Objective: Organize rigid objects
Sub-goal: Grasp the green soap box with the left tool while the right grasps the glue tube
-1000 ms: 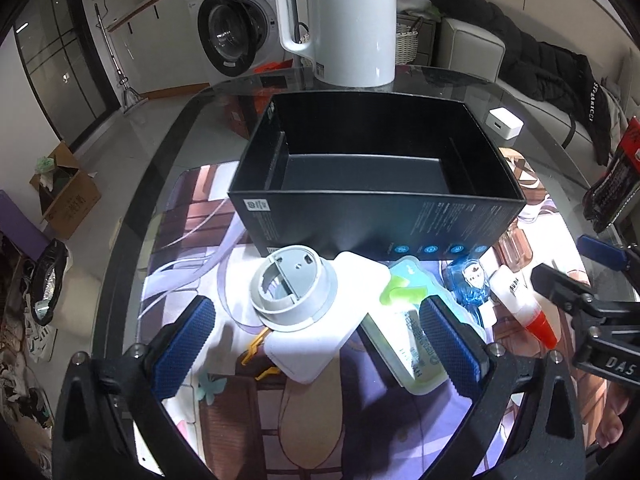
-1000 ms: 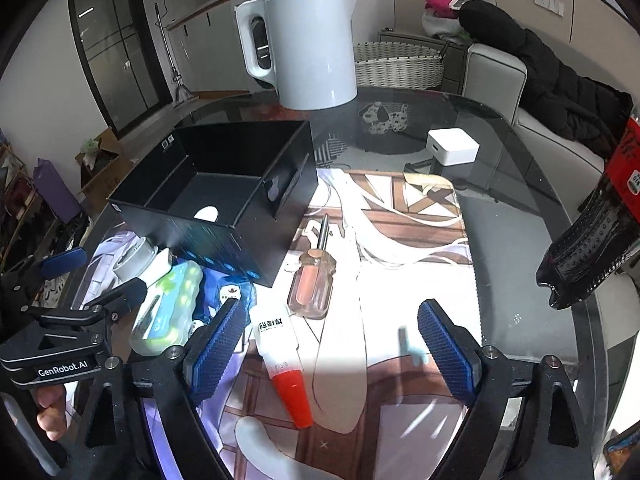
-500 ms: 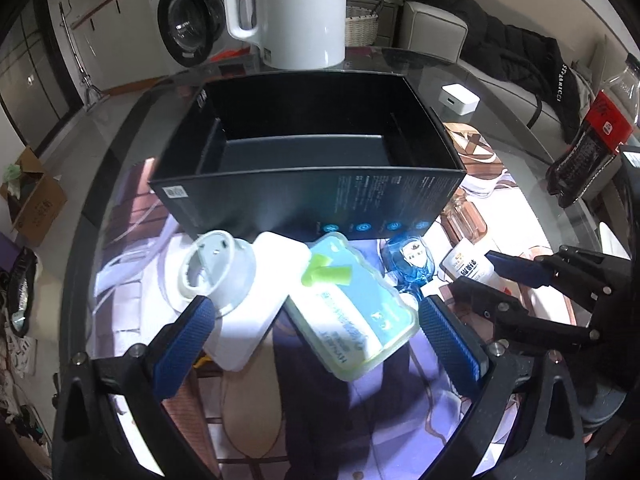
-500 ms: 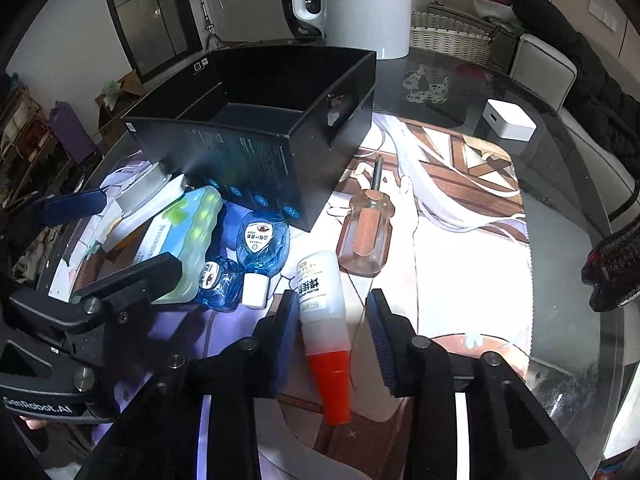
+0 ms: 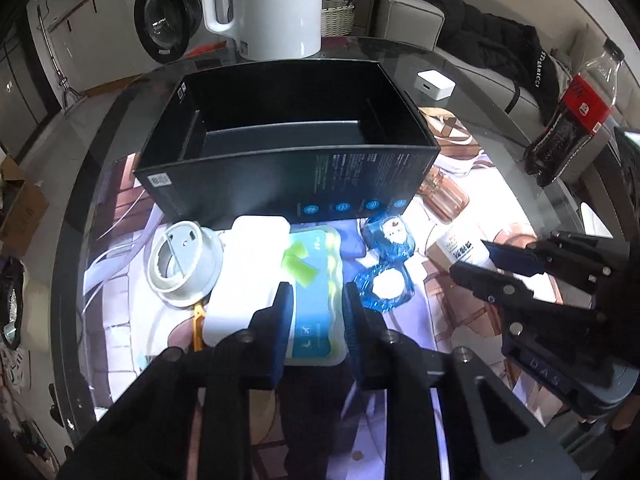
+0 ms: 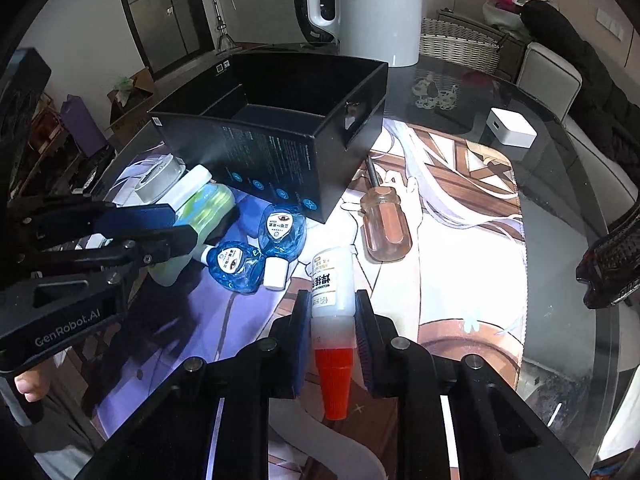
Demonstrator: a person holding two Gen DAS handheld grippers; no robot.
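Note:
An open black box (image 5: 288,148) (image 6: 280,128) stands on the printed mat. In front of it lie a white block with a grey ring (image 5: 184,268), a green case (image 5: 316,288) (image 6: 204,208), two blue bottles (image 5: 384,256) (image 6: 256,248), a white glue bottle with a red cap (image 6: 332,312) and a clear-handled screwdriver (image 6: 384,224). My left gripper (image 5: 316,304) is shut on the green case. My right gripper (image 6: 332,312) is shut on the glue bottle; it also shows in the left wrist view (image 5: 484,260).
A white kettle (image 5: 260,4) stands behind the box. A small white cube (image 6: 512,132) and a dark cola bottle (image 5: 568,120) are on the glass table to the right. A dark jacket lies on a seat beyond.
Both grippers moved forward and down and closed: the left around the green case, the right around the glue bottle. One second ago both were wide open.

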